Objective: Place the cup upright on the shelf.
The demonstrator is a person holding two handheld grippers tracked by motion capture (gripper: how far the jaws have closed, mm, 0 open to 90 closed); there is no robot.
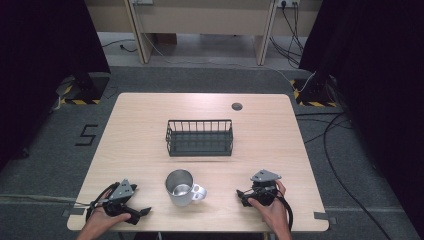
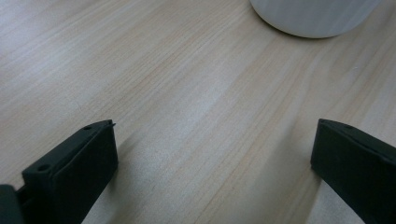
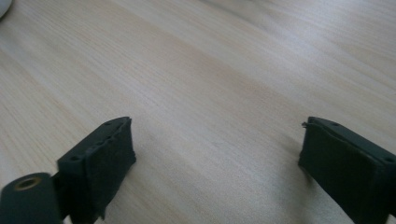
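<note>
A metal mug (image 1: 182,187) with a handle on its right stands near the table's front edge, between the two grippers. Behind it sits a black wire basket (image 1: 200,137), with nothing in it. My left gripper (image 1: 142,212) rests at the front left, pointing right toward the mug, and a hand holds it. In the left gripper view the gripper (image 2: 212,126) is open over bare wood, with the mug's base (image 2: 313,16) ahead. My right gripper (image 1: 243,197) lies at the front right, pointing left. In its own view it (image 3: 215,123) is open with nothing between its jaws.
The wooden table (image 1: 150,120) has a round dark grommet (image 1: 237,106) near its far edge. Cables run over the grey floor at the right. Dark curtains hang on both sides.
</note>
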